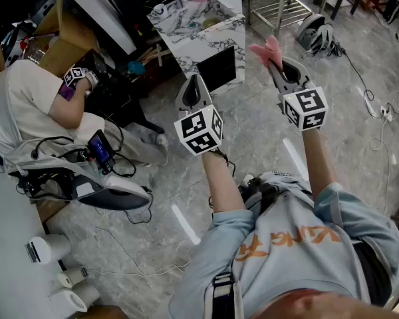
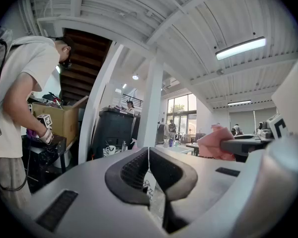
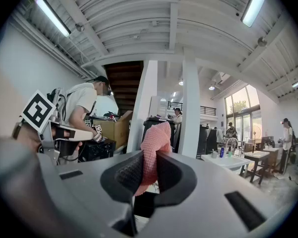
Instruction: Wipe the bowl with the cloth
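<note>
Both grippers are held up level in the air above the marble floor. My right gripper (image 1: 274,62) is shut on a pink knitted cloth (image 1: 266,48); in the right gripper view the cloth (image 3: 154,138) bunches up out of the closed jaws (image 3: 151,158). My left gripper (image 1: 196,80) is shut with nothing in it, its pads meeting along a thin line (image 2: 148,151). From the left gripper view the cloth (image 2: 213,143) shows at the right. A small yellowish round thing (image 1: 211,22) on the marble table (image 1: 186,58) may be the bowl; I cannot tell.
Another person (image 1: 26,92) bends over a cardboard box (image 1: 60,38) at the left, wearing marker gloves. A grey device with cables (image 1: 113,191) lies on the floor. Paper rolls (image 1: 50,248) sit at the bottom left, a helmet (image 1: 317,32) and a metal rack (image 1: 279,2) at the back right.
</note>
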### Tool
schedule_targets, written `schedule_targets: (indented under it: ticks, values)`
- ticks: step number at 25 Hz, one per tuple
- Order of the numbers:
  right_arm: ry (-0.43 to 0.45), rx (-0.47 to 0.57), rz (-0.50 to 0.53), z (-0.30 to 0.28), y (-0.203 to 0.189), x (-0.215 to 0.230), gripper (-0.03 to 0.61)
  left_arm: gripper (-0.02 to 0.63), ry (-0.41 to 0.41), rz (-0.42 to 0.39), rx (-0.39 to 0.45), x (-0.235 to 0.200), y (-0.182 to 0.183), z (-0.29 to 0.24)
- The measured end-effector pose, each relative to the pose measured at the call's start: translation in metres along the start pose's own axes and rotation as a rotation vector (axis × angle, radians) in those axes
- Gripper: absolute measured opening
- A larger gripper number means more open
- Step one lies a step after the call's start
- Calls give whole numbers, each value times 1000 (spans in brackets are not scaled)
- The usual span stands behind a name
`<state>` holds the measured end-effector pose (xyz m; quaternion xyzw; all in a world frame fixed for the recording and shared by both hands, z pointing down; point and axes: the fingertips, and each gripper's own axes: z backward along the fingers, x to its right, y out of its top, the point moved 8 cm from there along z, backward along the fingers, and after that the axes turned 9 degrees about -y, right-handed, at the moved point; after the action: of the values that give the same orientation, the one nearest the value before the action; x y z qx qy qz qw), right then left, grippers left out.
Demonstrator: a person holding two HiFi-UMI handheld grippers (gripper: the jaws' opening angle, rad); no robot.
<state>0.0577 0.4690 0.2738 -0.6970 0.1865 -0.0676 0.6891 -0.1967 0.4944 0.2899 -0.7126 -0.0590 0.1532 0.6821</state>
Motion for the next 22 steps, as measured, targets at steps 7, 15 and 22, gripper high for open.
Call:
schedule_targets:
  ticks: [7, 15, 22]
  values:
    - [31, 35, 0, -17, 11, -8, 49, 26, -8, 4, 7, -17, 12, -12]
    - [0, 13, -12, -34, 26, 7, 49, 26, -53, 35, 82, -29, 32, -20]
    - [-9, 33, -18, -49, 36, 27, 49, 26, -62, 30, 112, -35, 43, -38]
